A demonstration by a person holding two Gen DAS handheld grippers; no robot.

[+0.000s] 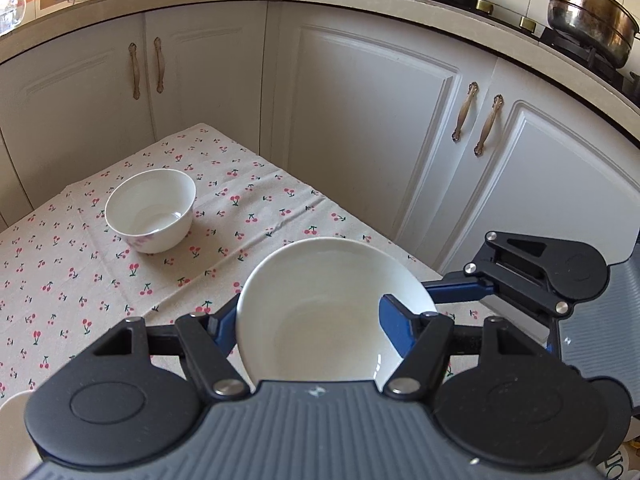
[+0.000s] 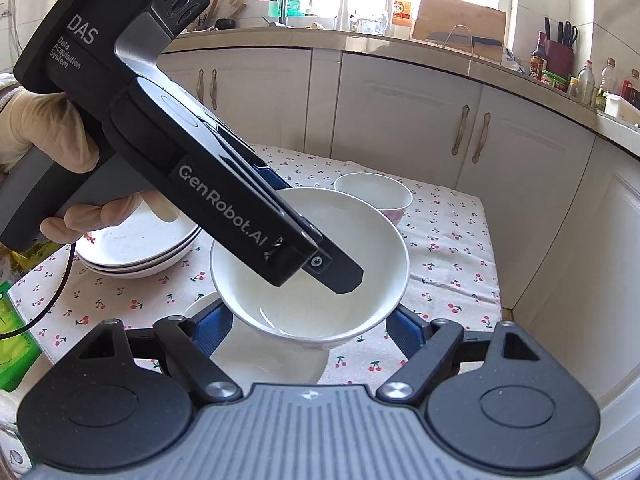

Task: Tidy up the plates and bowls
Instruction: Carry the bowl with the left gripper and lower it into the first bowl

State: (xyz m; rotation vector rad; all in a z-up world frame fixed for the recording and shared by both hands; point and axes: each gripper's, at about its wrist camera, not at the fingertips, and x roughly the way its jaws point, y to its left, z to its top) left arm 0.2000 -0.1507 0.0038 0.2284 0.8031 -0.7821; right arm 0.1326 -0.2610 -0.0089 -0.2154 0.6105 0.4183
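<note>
The bowl (image 2: 310, 276) hangs above the table, its rim pinched by the left gripper (image 2: 340, 276), one finger inside the wall and one outside. Right beneath it sits a white dish (image 2: 260, 356), flanked by the right gripper (image 2: 310, 328), whose fingers are spread and hold nothing. A second bowl (image 2: 374, 196) waits at the far side, and three plates (image 2: 136, 248) are already stacked to the left, so the plates look sorted while the bowls remain. The table wears a cherry-print cloth (image 2: 448, 248); white cabinets (image 2: 400, 108) and a cluttered counter (image 2: 440, 50) surround it.
</note>
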